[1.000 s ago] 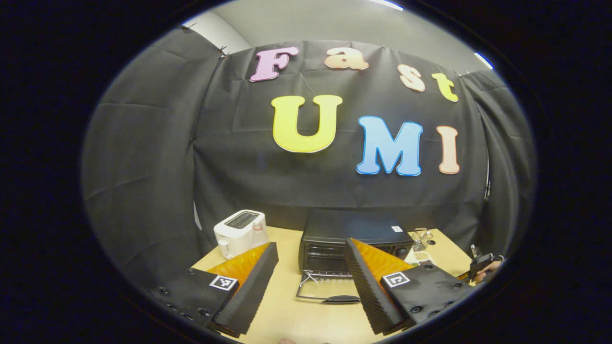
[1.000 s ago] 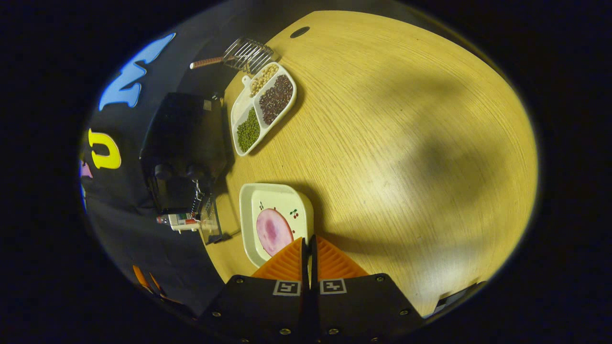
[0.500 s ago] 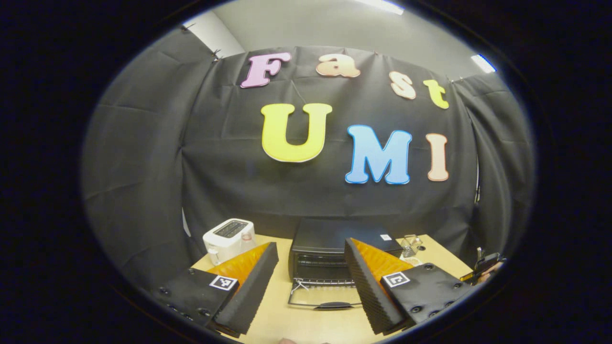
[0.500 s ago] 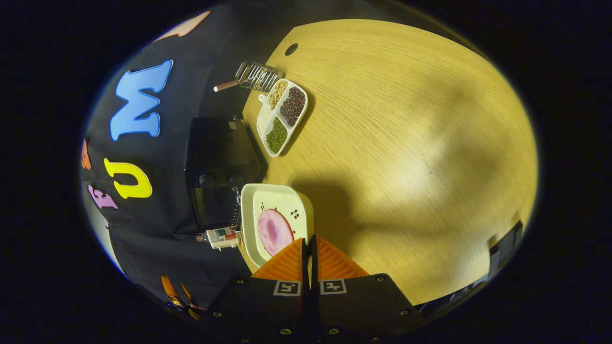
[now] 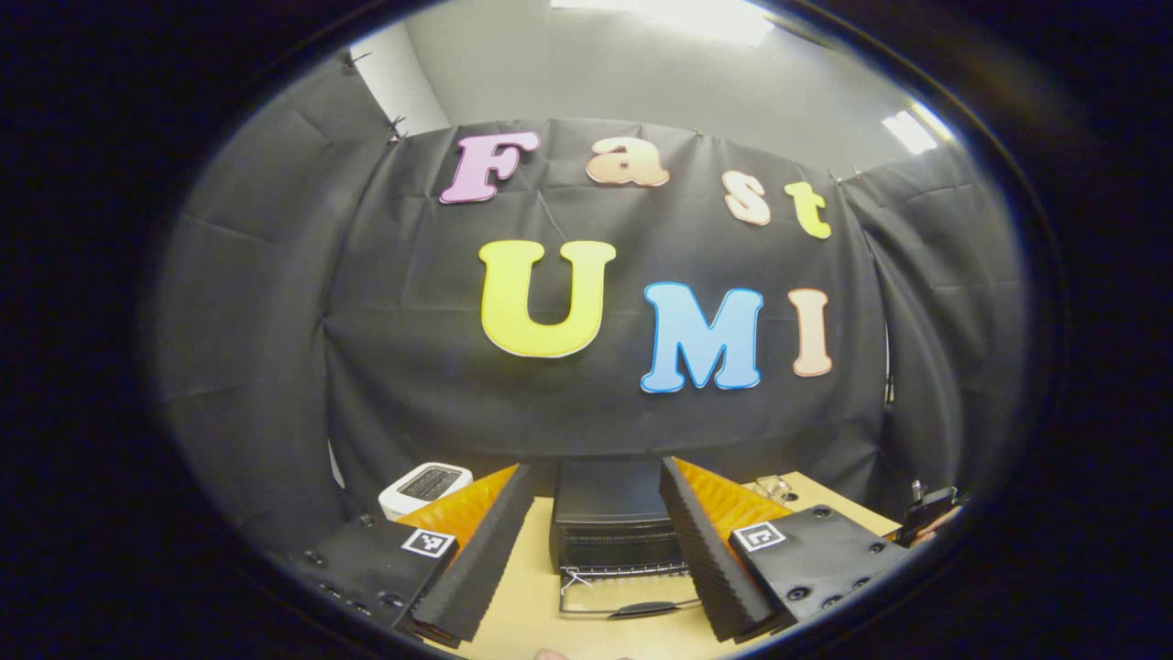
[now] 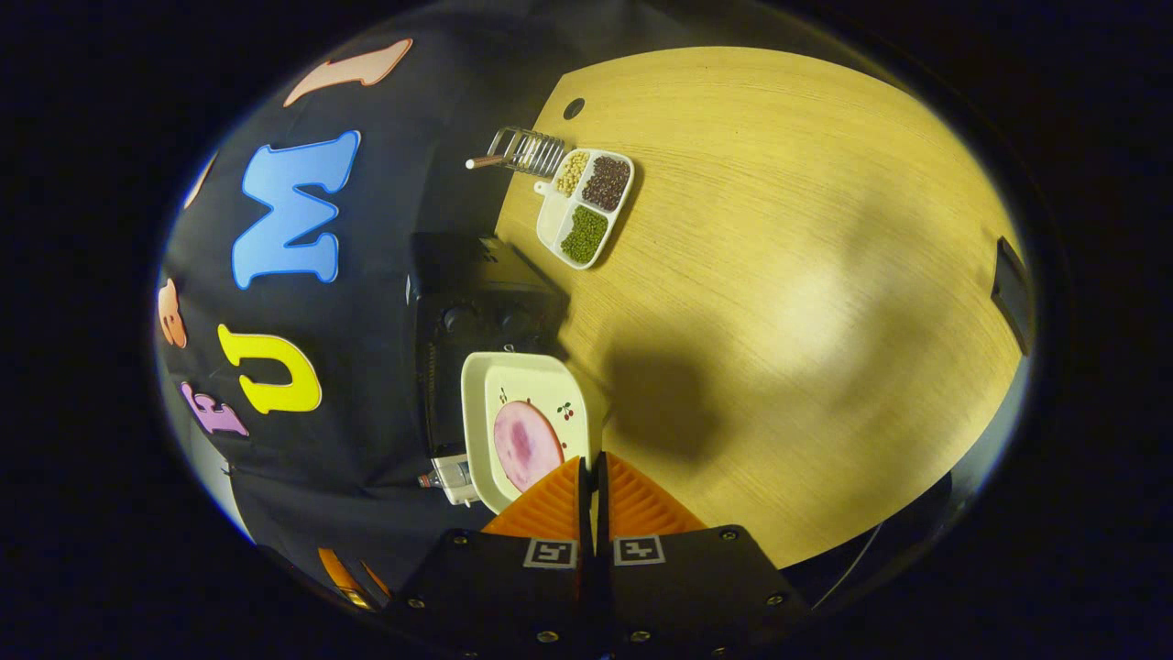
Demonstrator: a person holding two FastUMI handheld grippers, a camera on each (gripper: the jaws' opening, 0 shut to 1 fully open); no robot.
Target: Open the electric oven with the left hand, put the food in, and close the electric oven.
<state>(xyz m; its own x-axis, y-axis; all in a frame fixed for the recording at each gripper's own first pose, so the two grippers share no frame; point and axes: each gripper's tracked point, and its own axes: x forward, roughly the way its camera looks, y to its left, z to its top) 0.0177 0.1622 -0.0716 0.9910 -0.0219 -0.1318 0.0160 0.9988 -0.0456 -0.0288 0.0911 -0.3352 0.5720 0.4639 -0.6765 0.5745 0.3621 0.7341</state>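
Observation:
The black electric oven (image 5: pixel 605 518) stands at the back of the table, its glass door (image 5: pixel 623 600) folded down flat in front of it. My left gripper (image 5: pixel 596 469) is open and empty, held back from the oven with a finger on each side of it in the left gripper view. My right gripper (image 6: pixel 591 460) is shut on the rim of a white square plate (image 6: pixel 499 390) that carries a pink ham slice (image 6: pixel 525 445). The plate hangs above the table, overlapping the oven (image 6: pixel 476 312) in the right gripper view.
A white toaster (image 5: pixel 423 484) sits left of the oven. A divided dish of beans (image 6: pixel 586 206) and a wire rack (image 6: pixel 524 151) lie on the wooden table (image 6: pixel 806 275) to the oven's right. The other hand's gripper (image 5: pixel 927 513) shows at the far right.
My left gripper has tipped upward, so the oven has sunk lower in its view. My right gripper has lifted the plate and carried it toward the oven.

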